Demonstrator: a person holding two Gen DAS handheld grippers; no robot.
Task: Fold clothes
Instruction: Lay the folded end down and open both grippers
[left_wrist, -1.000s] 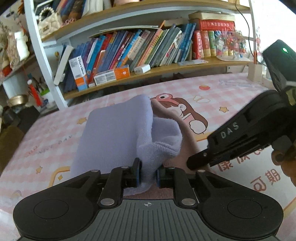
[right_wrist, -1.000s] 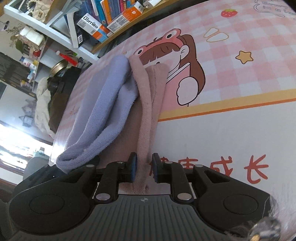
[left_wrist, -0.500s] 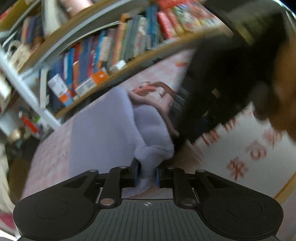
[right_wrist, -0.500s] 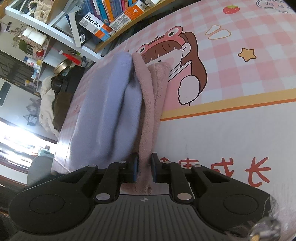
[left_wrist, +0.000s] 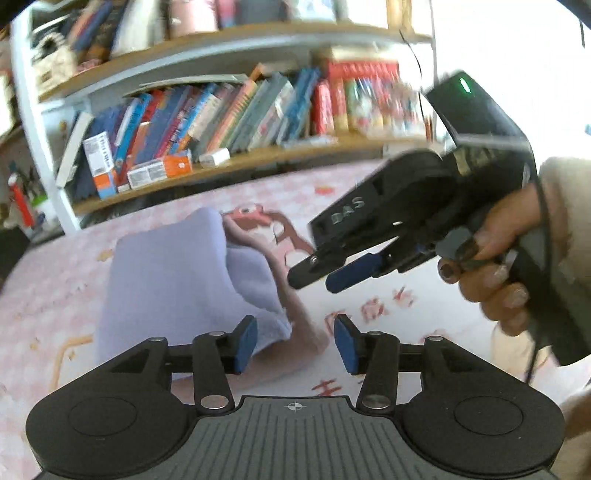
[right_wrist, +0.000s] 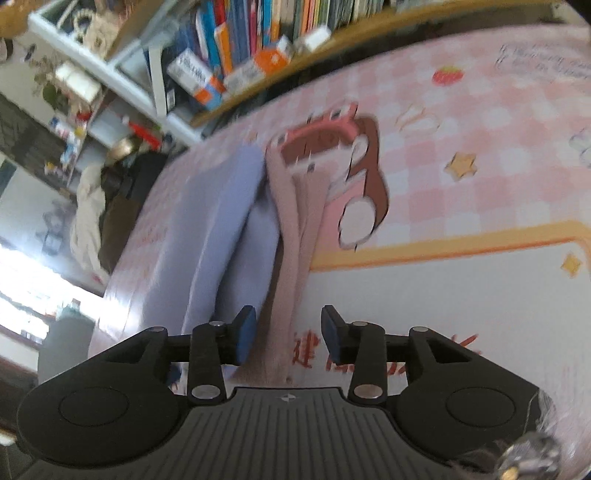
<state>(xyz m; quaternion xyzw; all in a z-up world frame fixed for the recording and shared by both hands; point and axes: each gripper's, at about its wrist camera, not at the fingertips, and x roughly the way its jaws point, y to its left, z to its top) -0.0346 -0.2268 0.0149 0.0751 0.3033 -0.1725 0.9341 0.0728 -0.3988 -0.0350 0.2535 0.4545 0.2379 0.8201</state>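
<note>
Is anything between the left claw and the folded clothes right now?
Nothing visible. The left claw is open with the lavender garment and pink garment directly ahead. The right claw hangs off to the side, not in the path.

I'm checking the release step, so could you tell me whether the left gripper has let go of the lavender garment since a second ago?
Yes. The left gripper has opened; the lavender garment lies free on the pink mat.
</note>
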